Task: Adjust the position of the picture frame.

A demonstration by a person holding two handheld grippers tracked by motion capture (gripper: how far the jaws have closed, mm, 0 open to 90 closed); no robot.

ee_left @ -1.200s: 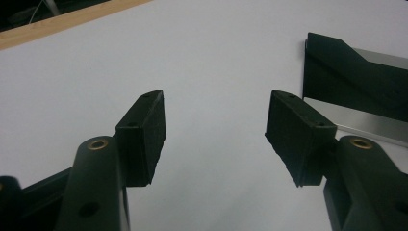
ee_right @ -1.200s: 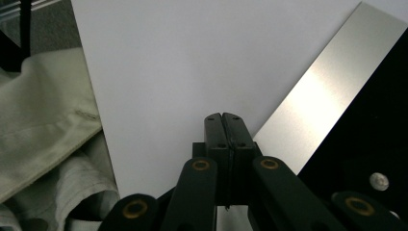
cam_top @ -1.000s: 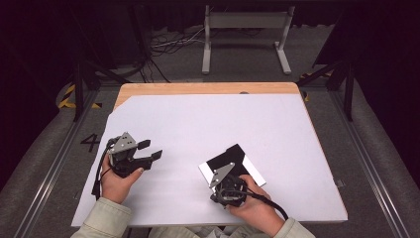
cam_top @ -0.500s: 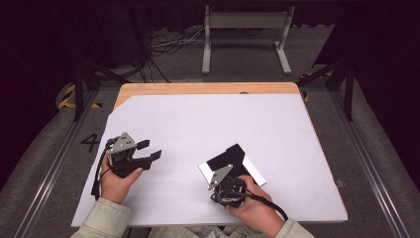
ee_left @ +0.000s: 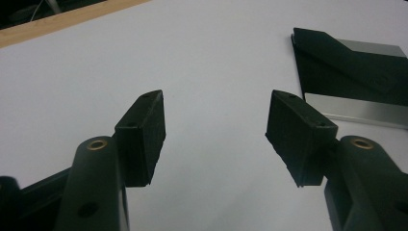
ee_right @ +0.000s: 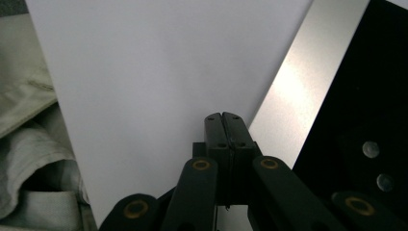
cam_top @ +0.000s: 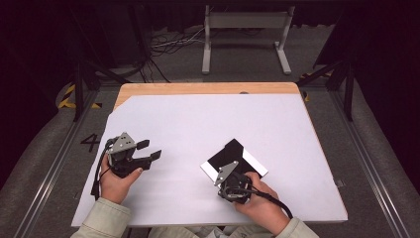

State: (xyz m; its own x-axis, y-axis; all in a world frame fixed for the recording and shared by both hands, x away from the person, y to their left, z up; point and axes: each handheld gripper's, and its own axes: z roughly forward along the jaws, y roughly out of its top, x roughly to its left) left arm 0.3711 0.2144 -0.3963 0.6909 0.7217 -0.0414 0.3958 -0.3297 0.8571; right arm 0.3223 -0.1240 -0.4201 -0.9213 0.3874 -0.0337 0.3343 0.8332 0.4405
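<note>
One flat black-and-silver rectangular plate (cam_top: 234, 161) lies on your matte white surface (cam_top: 208, 129), wood-edged, dark room behind; your right claw (ee_right: 223, 118) sits closed beside it, left claw (ee_left: 216, 137) gaping, empty.

Two tools are in the scene: the left tool (cam_top: 148, 151) at the near left of the tabletop (cam_top: 198, 114), and the right tool (cam_top: 229, 174) at the near right. Each has two black jaws, so four jaws in all. Two hands hold them, the left hand (cam_top: 115, 181) and the right hand (cam_top: 260, 201), one per tool. One flat black and silver plate (cam_top: 233, 156) lies on the tabletop, just beside the right tool. One white sheet (cam_top: 208, 129) covers the one wooden tabletop. One metal stand (cam_top: 245, 29) is on the floor at the far side
</note>
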